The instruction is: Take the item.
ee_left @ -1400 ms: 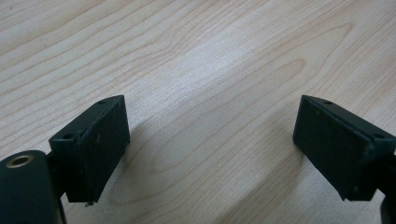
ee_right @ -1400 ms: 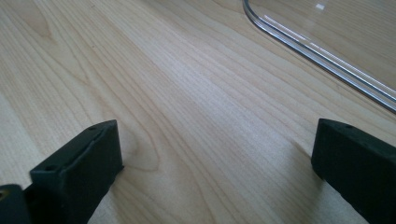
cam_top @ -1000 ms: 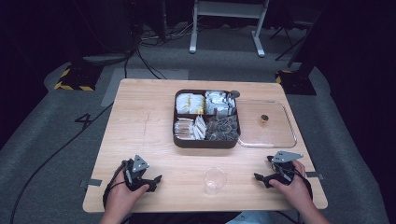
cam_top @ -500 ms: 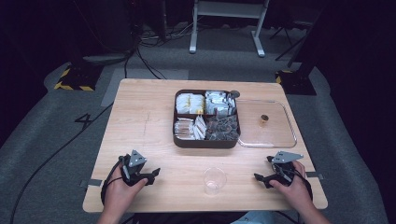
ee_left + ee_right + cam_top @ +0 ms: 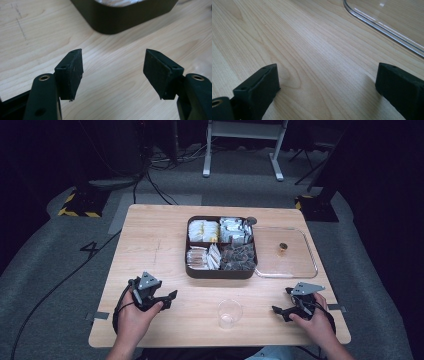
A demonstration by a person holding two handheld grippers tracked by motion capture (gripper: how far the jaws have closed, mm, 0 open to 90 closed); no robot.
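Clear plastic cup [image 5: 229, 312] stands upright on the table [image 5: 150, 240], between left gripper [image 5: 167, 298] and right gripper [image 5: 281, 309]; both jaws apart, empty. Left's have just been closing. Cup likely light, thin, crushable: grip mid-wall gently.

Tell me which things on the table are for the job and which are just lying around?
For the job: left claw, right claw, cup, box of packets.
Lying about: lid, tape, cables on the floor.
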